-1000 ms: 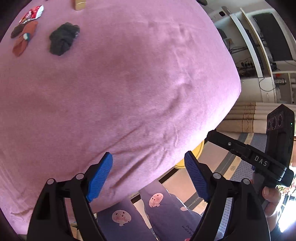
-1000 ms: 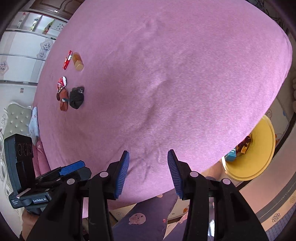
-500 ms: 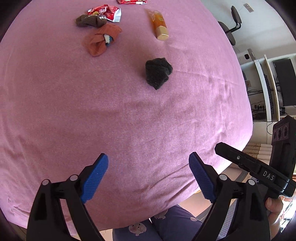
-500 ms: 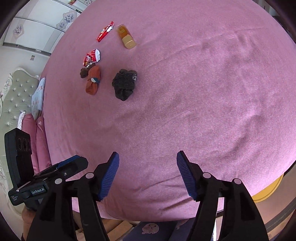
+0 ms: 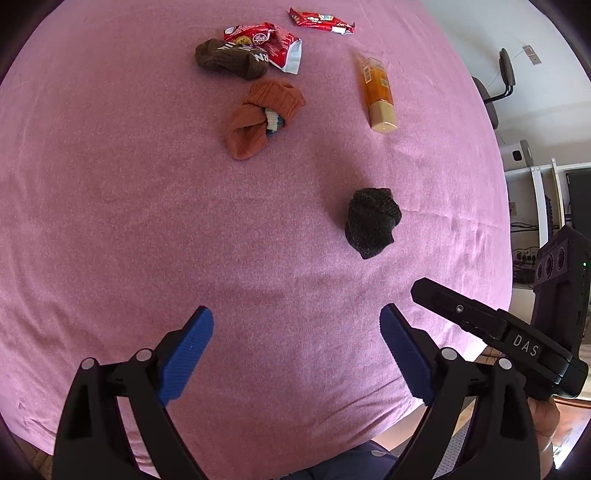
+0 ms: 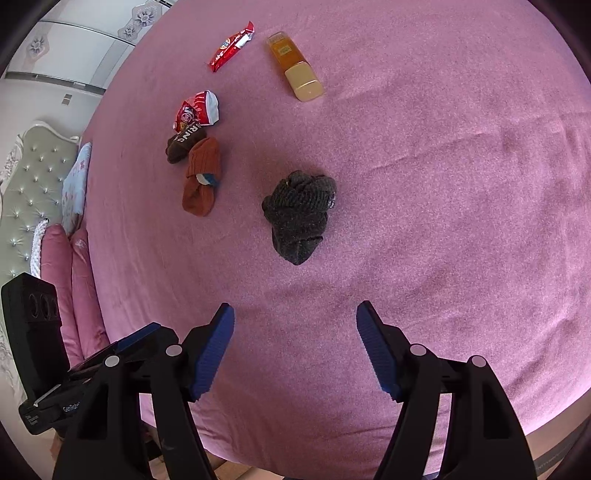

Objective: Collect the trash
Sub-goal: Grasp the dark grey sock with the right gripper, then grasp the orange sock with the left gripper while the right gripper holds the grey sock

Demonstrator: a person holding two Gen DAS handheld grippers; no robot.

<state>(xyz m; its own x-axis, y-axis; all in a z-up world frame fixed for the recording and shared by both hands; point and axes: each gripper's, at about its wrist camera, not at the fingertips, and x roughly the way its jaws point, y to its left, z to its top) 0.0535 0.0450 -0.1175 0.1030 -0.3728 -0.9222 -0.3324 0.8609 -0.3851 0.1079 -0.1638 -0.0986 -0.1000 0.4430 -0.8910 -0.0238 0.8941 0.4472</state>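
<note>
Pink bedspread (image 5: 147, 229), socks (image 5: 372, 222), wrappers (image 5: 320, 20), orange bottle (image 5: 377, 96)

Legible text:
- "DAS": white letters on the black device (image 5: 524, 345), at 4 o'clock in the left wrist view.
- "RING", partial: white letters on the dark brown sock (image 6: 183, 143), at 10 o'clock in the right wrist view.
- Wrapper and bottle labels: unreadable.

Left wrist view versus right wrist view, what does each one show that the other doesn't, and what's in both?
Only the left wrist view shows an office chair and white shelving past the bed's edge. Only the right wrist view shows a tufted headboard and pink pillows. Both share the pink bedspread, dark grey sock bundle, orange sock, brown sock, two red wrappers and an amber bottle. Neither the left gripper nor the right gripper has anything between its fingers.
</note>
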